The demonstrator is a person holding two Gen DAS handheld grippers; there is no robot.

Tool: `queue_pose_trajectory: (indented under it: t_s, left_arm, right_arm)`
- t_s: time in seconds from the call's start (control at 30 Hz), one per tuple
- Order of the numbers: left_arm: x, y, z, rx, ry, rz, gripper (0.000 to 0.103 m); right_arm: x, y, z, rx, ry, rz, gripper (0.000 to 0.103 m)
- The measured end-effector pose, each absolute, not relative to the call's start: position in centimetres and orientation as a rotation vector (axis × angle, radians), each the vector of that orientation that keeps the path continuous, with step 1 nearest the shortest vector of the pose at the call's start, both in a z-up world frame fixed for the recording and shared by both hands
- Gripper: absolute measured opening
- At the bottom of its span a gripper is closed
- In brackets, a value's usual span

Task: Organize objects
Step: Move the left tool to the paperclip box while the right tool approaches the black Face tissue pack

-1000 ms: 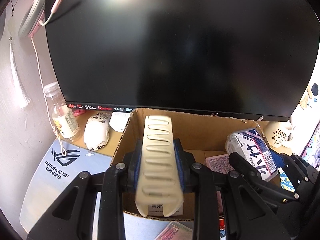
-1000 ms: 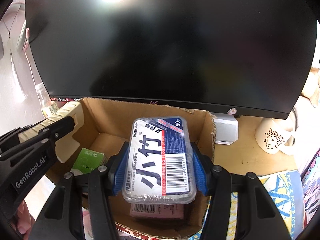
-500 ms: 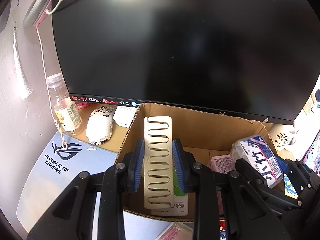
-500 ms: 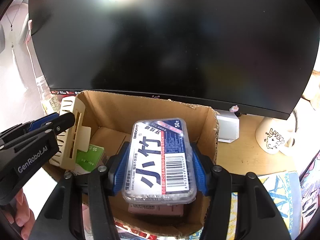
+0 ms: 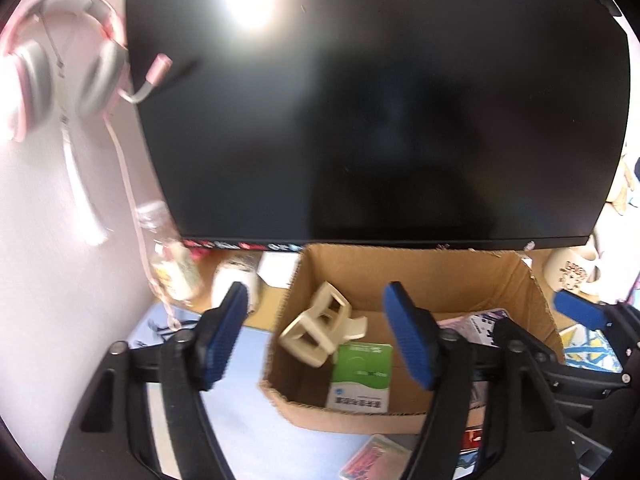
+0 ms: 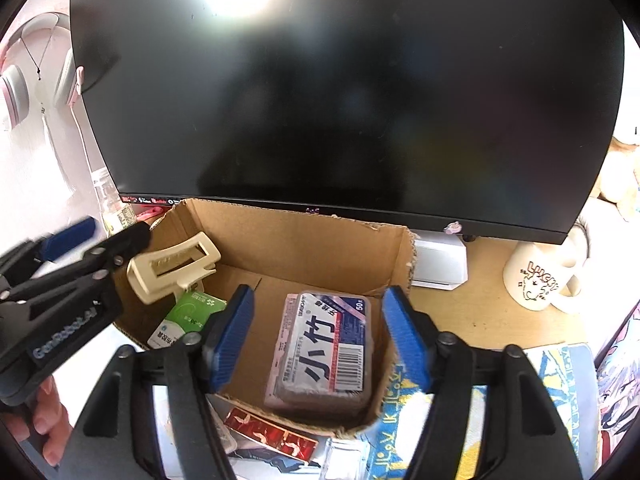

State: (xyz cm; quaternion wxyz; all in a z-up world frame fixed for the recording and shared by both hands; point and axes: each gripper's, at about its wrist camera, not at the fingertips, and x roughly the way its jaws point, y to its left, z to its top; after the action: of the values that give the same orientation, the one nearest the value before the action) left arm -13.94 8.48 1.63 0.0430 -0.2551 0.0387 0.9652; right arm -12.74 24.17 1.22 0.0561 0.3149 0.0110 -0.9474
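An open cardboard box (image 5: 416, 272) (image 6: 304, 236) sits in front of a black monitor. My left gripper (image 5: 320, 332) is open above the box's left side. A cream hair claw clip (image 5: 320, 330) (image 6: 176, 266) lies free at the box's left wall, over a green and white packet (image 5: 362, 376) (image 6: 184, 318). My right gripper (image 6: 316, 332) is open above the box's right side. A clear floss-stick box (image 6: 324, 348) with a blue and red label lies inside the box below it, on a pink pack.
The monitor (image 6: 344, 88) stands close behind the box. A white mug (image 6: 538, 282) stands at the right, a bottle (image 5: 172, 256) and a mouse at the left. Pink headphones (image 5: 60, 72) hang on the monitor's corner. Cards and printed mats lie at the front.
Both grippers have opened and pulled back up. The hair clip has dropped from the left gripper into the box, and the floss box from the right gripper.
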Motion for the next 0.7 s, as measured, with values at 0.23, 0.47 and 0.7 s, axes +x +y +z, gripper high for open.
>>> queue_pose_trajectory:
  t_s: [0.23, 0.47, 0.7]
  left_arm:
    - [-11.3, 6.6, 2.1, -0.747, 0.027, 3.025, 0.095]
    - [-8.6, 4.7, 2.8, -0.694, 0.016, 3.086, 0.103]
    - [-7.1, 3.3, 2.6, -0.706, -0.037, 3.061, 0.103]
  right_arm:
    - [-11.1, 25.5, 1.4, 0.948, 0.004, -2.874, 0.103]
    - [-8.8, 26.5, 2.0, 0.939, -0.039, -2.874, 0.103]
    - [-6.6, 27.0, 2.1, 0.96, -0.058, -2.864, 0.103]
